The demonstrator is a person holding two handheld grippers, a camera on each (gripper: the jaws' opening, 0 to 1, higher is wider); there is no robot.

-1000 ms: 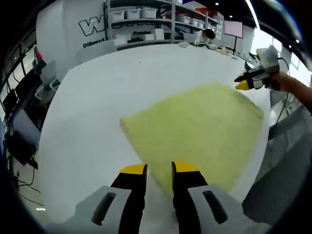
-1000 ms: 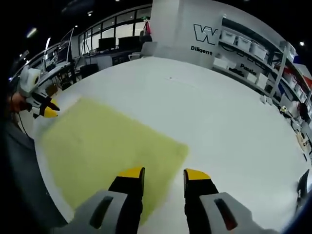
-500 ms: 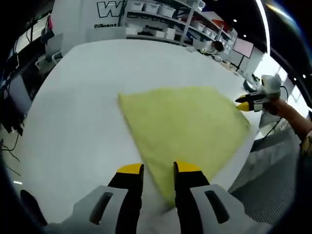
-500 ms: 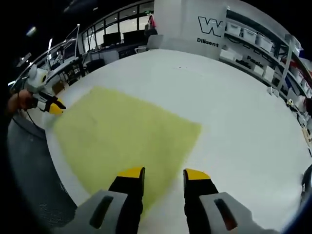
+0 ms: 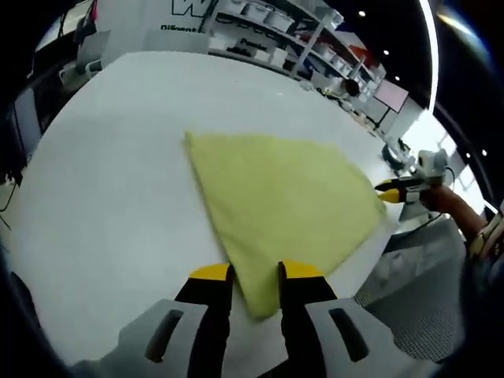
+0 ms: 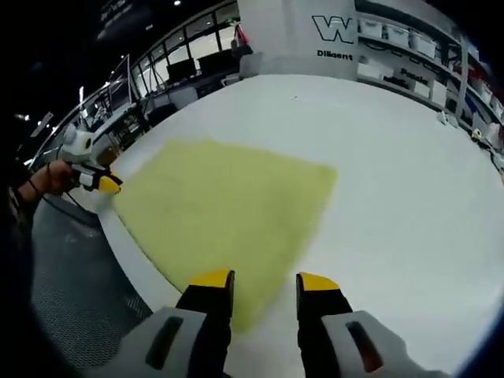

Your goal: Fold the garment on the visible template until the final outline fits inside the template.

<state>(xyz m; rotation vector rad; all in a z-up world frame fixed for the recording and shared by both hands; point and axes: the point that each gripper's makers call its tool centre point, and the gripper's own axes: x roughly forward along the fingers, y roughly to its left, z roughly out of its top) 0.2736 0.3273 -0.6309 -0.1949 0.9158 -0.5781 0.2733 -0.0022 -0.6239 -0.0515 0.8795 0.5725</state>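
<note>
A yellow cloth (image 5: 283, 205) lies flat on the white bench (image 5: 110, 157), spread as one four-sided sheet, near the bench edge on the person's side.

In the left gripper view, the left tool (image 5: 254, 273) is above the nearest corner of the cloth. Its two yellow-tipped jaws stand a little apart, and the corner shows in the gap between them. I cannot tell if the jaws touch the cloth. The right tool (image 5: 391, 192) is at the far right corner of the cloth, held by a hand (image 5: 441, 200).

In the right gripper view, the right tool (image 6: 264, 280) has its jaws apart with nothing between them, over the near corner of the cloth (image 6: 228, 209). The left tool (image 6: 104, 183) is at the left corner, by the bench (image 6: 409, 197) edge.

Shelves (image 5: 276, 39) with boxes stand behind the bench.
</note>
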